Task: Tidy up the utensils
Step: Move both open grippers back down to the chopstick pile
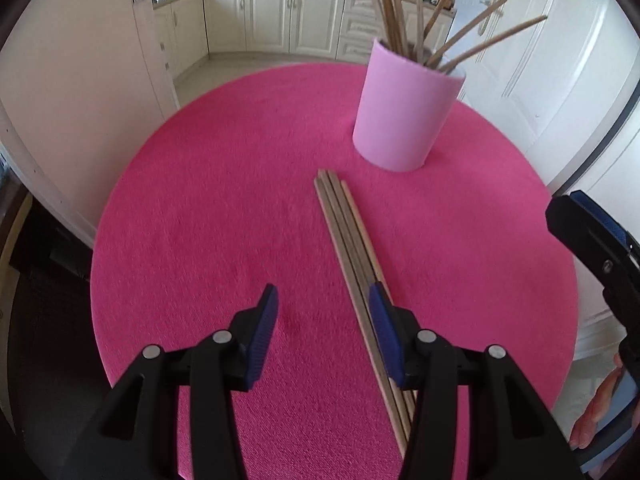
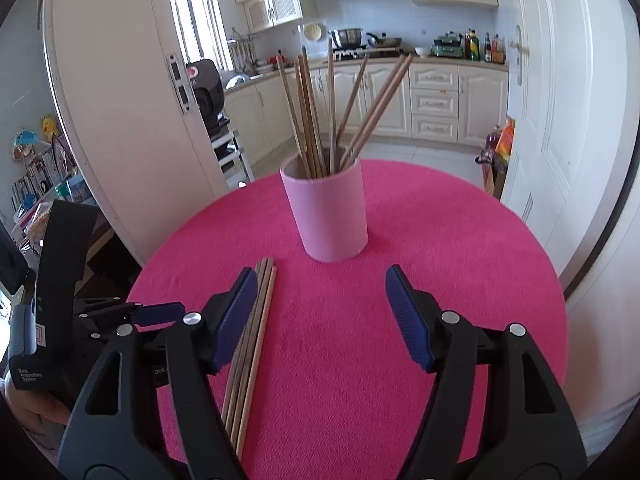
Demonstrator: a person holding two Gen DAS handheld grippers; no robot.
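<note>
A: Lying flat on the pink cloth [image 1: 208,208], a bundle of sticks [image 1: 347,240] runs from the middle of the left wrist frame down toward the lower right, side by side and touching.

B: And in the right wrist frame?

A: Same sticks [image 2: 256,328], left of centre, running from the middle down to the lower edge. Just beyond their far ends stands the cup [image 1: 404,116], pale pink, upright on the cloth [image 2: 460,240]. It sits upper right in the left view, centre in the right view [image 2: 326,216].

B: Anything in the cup?

A: More sticks, standing on end and fanned out over its rim [image 2: 320,116].

B: The grippers?

A: The left gripper [image 1: 324,320] is at the bottom of its frame, jaws spread, with bare cloth between the blue pads [image 1: 264,336]. Its right-hand finger sits over the bundle; whether it touches the sticks I cannot tell. Nothing is pinched.

B: The right one?

A: The right gripper [image 2: 322,312] is spread wider, also over bare cloth. Its left-hand pad [image 2: 236,316] overlaps the bundle's edge in the picture; the sticks lie outside the gap. Each gripper shows at the edge of the other's frame: the right at far right [image 1: 600,256], the left at lower left [image 2: 120,316], with part of a hand [image 2: 36,412] below it.

B: Beyond the table?

A: Cream kitchen cabinets [image 2: 434,100] and a white door [image 2: 560,120] at right.
</note>
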